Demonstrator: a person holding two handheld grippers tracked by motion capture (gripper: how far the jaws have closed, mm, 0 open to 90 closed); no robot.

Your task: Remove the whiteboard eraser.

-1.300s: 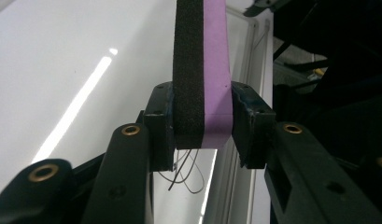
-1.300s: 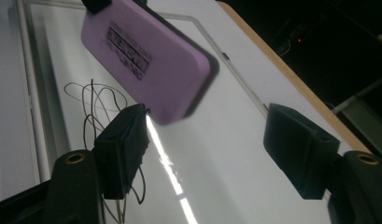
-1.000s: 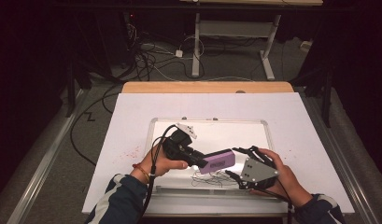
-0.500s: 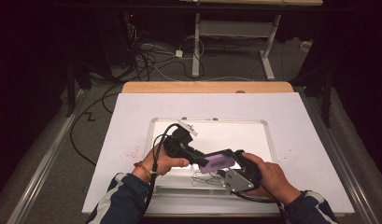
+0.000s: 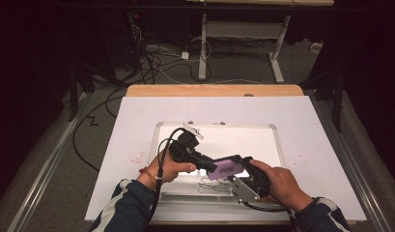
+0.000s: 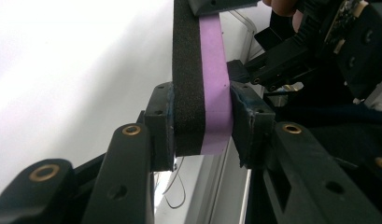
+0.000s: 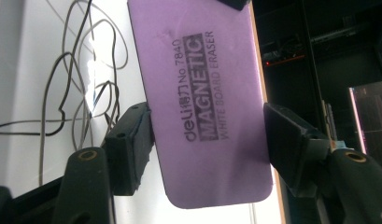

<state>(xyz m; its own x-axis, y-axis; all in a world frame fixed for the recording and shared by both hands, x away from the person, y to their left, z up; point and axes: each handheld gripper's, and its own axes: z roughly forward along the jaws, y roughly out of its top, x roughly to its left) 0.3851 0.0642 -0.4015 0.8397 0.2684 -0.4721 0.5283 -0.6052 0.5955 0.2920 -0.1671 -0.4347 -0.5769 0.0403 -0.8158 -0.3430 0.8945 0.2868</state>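
Over the whiteboard (image 5: 262, 140), left claw (image 6: 201, 123) clamps the purple eraser (image 5: 225, 168); right claw (image 7: 209, 140) straddles it, apart.

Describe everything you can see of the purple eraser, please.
The eraser is a flat, rounded-corner block with a purple plastic-looking back printed "deli No 7840 MAGNETIC WHITE BOARD ERASER" and a black felt-like layer beneath. The left gripper is clamped across its thickness, holding it on edge above the whiteboard, over black scribbles. The right gripper straddles its width; its left jaw looks touching, the right one apart.
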